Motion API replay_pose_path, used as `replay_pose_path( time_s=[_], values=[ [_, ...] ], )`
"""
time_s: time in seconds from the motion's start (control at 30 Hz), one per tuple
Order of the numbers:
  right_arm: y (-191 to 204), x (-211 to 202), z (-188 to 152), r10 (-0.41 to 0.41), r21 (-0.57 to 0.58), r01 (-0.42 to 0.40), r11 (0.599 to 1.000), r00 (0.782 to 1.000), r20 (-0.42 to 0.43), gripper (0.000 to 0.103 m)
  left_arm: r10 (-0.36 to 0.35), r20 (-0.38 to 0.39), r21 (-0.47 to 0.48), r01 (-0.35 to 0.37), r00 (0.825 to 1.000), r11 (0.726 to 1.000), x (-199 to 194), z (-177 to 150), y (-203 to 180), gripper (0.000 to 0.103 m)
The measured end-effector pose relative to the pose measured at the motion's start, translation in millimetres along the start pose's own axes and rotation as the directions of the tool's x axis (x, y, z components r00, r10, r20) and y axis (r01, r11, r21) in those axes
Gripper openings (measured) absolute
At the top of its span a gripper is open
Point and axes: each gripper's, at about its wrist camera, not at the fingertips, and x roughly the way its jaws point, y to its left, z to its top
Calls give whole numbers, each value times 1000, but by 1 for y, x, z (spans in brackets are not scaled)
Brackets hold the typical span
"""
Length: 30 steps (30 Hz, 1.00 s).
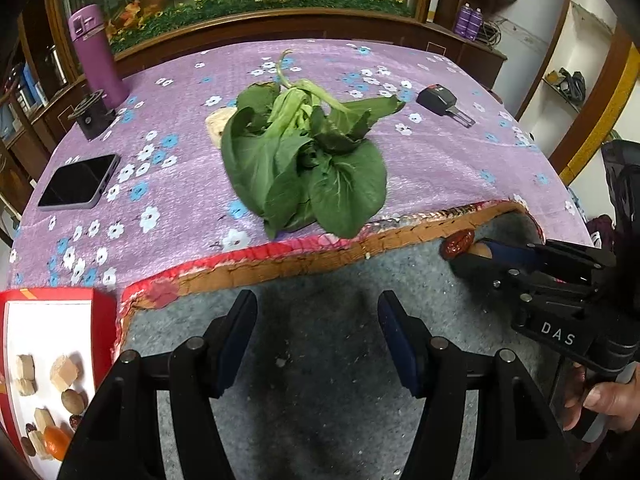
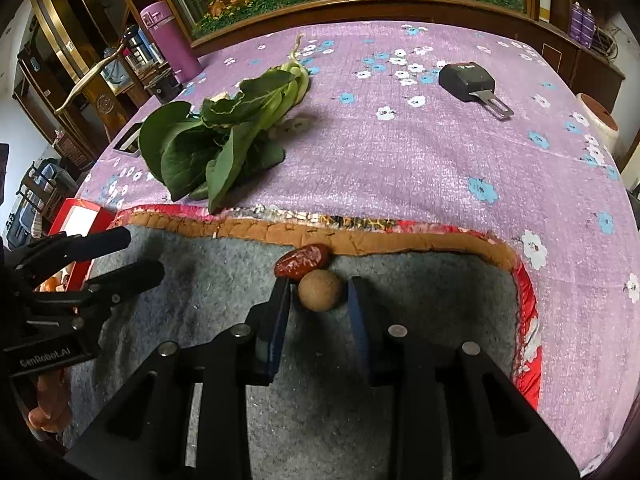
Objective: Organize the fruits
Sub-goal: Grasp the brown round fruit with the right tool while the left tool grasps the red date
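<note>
A round tan fruit (image 2: 320,290) lies on the grey felt mat between the fingers of my right gripper (image 2: 320,292), which is open around it with small gaps on both sides. A red date (image 2: 302,260) lies just beyond it, touching the left fingertip. In the left wrist view the date (image 1: 458,243) and the right gripper (image 1: 476,252) are at the right. My left gripper (image 1: 318,312) is open and empty over the mat. A red box (image 1: 60,296) with a white inside holds several fruits and pale chunks at the lower left.
A bunch of green leafy vegetable (image 1: 304,160) lies on the purple flowered cloth (image 1: 460,168). A phone (image 1: 80,182), a purple bottle (image 1: 98,54), a black block (image 1: 94,114) and a black buckle (image 1: 440,102) lie around it. The folded cloth edge (image 2: 400,236) borders the mat.
</note>
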Motion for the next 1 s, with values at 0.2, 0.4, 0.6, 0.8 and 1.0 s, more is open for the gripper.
replay_pose_path(
  time_s=[0.2,0.4,0.6,0.8,1.0],
  values=[
    [-4,0,0,5,13,-5,1000,1000,-3,23,-2,-10,9,2,1000,1000,6,6,-8,63],
    [-13,-7,-6,20,39,-20,999,1000,-3,23,-20,-14,34,20,1000,999,11,10,-24,63],
    [-25,-20,-17,0,71,-1,998,1000,11,23,-62,-21,82,64,998,995,16,13,-47,63],
    [-45,-33,-32,-15,131,12,991,1000,23,23,-121,-33,135,124,992,983,19,14,-71,63],
    [-55,-40,-39,-19,161,14,987,999,30,23,-140,-46,201,146,989,969,21,12,-90,63]
  ],
)
